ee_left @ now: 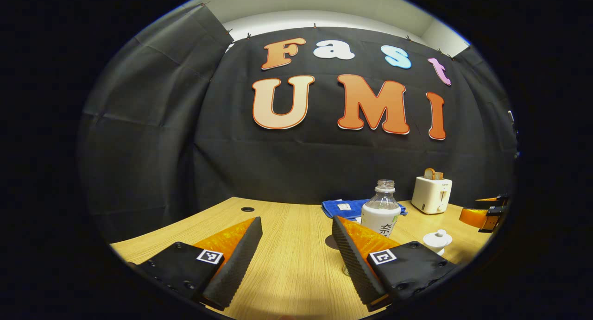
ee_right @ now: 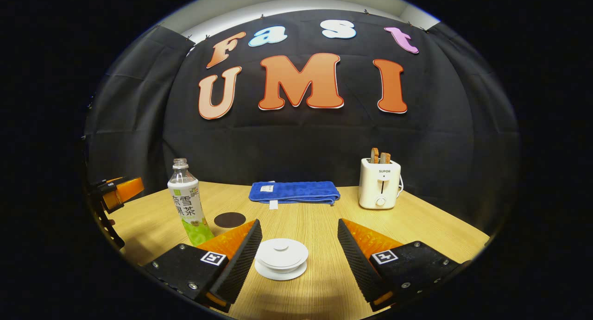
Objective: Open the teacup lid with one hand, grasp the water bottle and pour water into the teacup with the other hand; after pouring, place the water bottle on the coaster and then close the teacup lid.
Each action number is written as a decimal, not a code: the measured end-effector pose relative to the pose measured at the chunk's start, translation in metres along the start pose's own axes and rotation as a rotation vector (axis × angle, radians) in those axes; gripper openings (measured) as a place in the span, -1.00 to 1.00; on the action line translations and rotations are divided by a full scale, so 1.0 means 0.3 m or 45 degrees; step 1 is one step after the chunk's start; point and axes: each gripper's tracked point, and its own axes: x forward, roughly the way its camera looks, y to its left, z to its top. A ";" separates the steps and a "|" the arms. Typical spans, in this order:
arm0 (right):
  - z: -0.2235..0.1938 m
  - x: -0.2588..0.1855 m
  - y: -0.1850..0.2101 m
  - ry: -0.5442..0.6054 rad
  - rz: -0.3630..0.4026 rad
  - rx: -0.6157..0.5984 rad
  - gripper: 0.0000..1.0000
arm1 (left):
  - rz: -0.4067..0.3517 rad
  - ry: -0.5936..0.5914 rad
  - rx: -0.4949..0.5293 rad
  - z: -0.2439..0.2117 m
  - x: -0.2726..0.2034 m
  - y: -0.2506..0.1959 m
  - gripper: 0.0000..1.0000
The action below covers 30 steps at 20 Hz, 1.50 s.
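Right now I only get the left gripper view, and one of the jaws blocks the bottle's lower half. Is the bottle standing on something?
Observer: No. The bottle stands on the bare table. The dark round coaster lies beside it with nothing on it.
Operator: And that little white cup?
Observer: The teacup sits between the right gripper's open jaws, untouched.
Operator: Is my own gripper near the bottle?
Observer: The left gripper is off to the bottle's side, apart from it.
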 end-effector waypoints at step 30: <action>-0.189 0.181 0.111 0.259 0.046 -0.071 -0.05 | 0.054 0.015 0.002 -0.016 0.013 0.078 0.97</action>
